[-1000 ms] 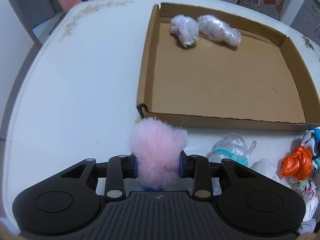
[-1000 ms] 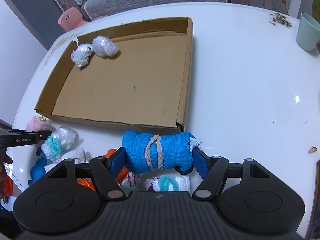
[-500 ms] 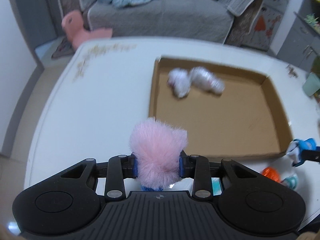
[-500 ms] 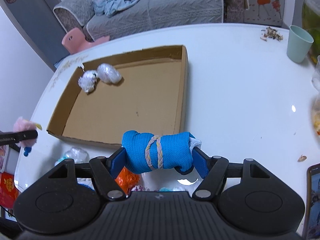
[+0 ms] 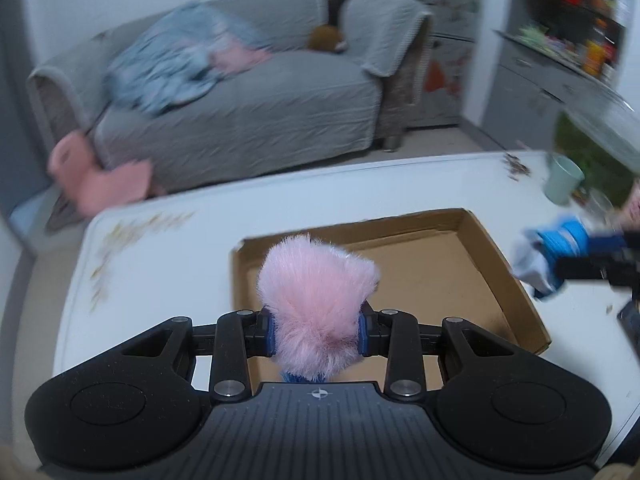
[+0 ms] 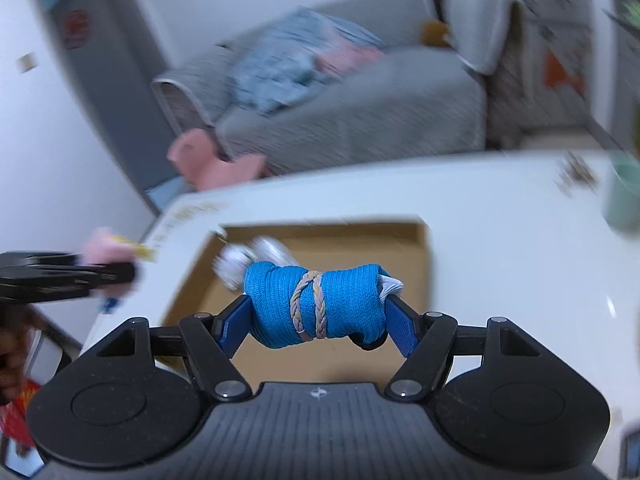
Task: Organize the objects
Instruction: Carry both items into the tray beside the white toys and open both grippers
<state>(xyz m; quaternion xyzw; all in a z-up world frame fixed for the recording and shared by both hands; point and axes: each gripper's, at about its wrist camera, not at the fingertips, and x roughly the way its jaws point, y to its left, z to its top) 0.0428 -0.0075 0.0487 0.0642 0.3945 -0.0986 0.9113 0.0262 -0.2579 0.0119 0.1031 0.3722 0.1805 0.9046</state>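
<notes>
Both claws loaded above the cardboard tray (image 5: 500, 276)
Left gripper (image 5: 316, 330) clamps a pink fluffy bundle (image 5: 316, 300) — right gripper (image 6: 316, 316) clamps a blue rolled sock (image 6: 316, 304).

Beyond the white worktop (image 5: 168, 264): grey sofa (image 5: 256, 120) heaped with blue clothes (image 5: 176, 64), pink stool (image 6: 208, 160) beside, pale green cup (image 5: 564, 180) right.

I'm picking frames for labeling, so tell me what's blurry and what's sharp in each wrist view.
Left wrist view: the pink fluffy bundle and left gripper are sharp; the sofa and cardboard tray are motion-smeared. Right wrist view: the blue sock roll in the right gripper is crisp; everything behind streaks.
</notes>
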